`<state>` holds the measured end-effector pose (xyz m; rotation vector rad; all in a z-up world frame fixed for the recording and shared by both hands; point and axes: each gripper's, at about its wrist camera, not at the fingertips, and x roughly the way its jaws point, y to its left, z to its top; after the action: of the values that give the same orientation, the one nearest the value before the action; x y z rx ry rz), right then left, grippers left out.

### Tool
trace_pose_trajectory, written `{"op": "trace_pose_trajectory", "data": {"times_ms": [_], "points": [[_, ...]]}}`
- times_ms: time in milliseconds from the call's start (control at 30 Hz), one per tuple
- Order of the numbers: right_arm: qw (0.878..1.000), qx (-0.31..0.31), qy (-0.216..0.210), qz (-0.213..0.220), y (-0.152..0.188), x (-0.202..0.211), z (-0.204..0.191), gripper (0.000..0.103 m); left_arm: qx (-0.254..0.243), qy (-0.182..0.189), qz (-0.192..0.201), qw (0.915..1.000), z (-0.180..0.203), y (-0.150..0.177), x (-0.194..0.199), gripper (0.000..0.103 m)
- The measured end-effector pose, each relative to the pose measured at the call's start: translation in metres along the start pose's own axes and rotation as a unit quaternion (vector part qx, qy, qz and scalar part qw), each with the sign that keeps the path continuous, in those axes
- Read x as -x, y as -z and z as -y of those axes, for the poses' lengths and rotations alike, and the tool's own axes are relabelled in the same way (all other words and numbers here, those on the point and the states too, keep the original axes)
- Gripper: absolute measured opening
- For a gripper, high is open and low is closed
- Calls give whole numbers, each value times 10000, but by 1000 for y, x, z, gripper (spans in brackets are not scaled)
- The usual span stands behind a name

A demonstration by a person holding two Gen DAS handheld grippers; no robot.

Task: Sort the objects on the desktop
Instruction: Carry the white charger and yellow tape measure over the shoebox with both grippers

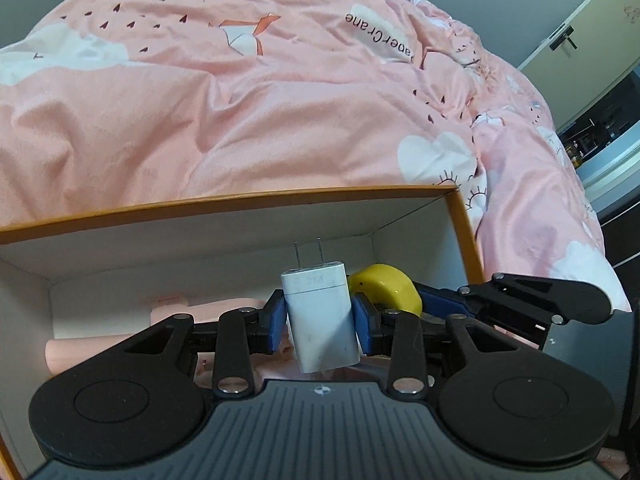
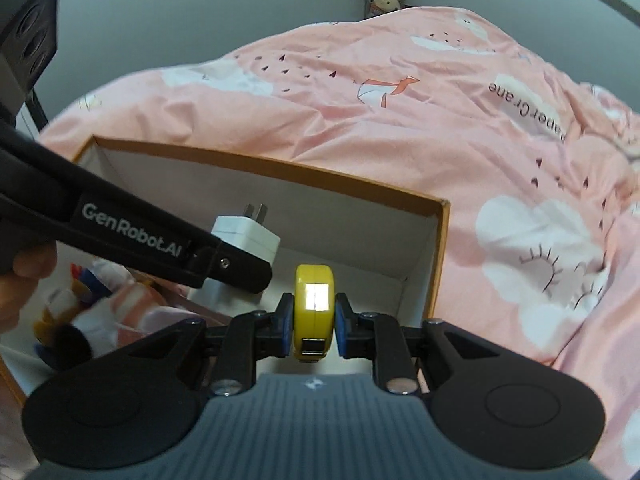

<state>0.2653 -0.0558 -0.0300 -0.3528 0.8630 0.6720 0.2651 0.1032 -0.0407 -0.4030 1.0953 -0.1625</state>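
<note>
My left gripper is shut on a white USB charger plug, prongs pointing up and away, held over the inside of an orange-rimmed cardboard box. My right gripper is shut on a yellow tape measure, held over the right end of the same box. The tape measure also shows in the left wrist view, just right of the charger. The charger and the left gripper's arm show in the right wrist view at left.
Pink items lie in the box's left part, and a colourful plush toy shows there in the right wrist view. The box sits against a bed with a pink quilt. A cupboard stands at far right.
</note>
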Motion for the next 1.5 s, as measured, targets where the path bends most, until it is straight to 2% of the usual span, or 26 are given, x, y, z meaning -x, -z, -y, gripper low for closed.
{"op": "trace_pose_trajectory", "data": {"times_ms": [300, 433, 667, 767, 933, 1167, 1333, 1500], "points": [[9883, 1352, 594, -389, 8, -9, -24, 22, -30, -20, -215, 9998, 5, 1, -20, 40], [9849, 1557, 600, -463, 9, -9, -25, 22, -50, 16, -277, 9996, 9, 3, -26, 39], [9862, 1523, 453, -458, 11, -2, -20, 22, -83, -36, -297, 9995, 12, 7, -33, 39], [9901, 1318, 253, -415, 11, 4, -13, 25, -118, -60, -323, 9994, 14, 9, -36, 39], [9937, 1081, 208, -207, 14, 21, -1, 27, -209, -170, -339, 9991, 19, 10, -39, 39], [9996, 126, -16, 260, 26, 64, 24, 31, -306, -358, -340, 9983, 22, 15, -46, 39], [9958, -735, -195, 509, 41, 88, 37, 32, -397, -515, -229, 9976, 26, 17, -44, 39], [9888, -1321, -251, 651, 63, 97, 30, 32, -509, -717, -157, 9960, 29, 19, -38, 39]]}}
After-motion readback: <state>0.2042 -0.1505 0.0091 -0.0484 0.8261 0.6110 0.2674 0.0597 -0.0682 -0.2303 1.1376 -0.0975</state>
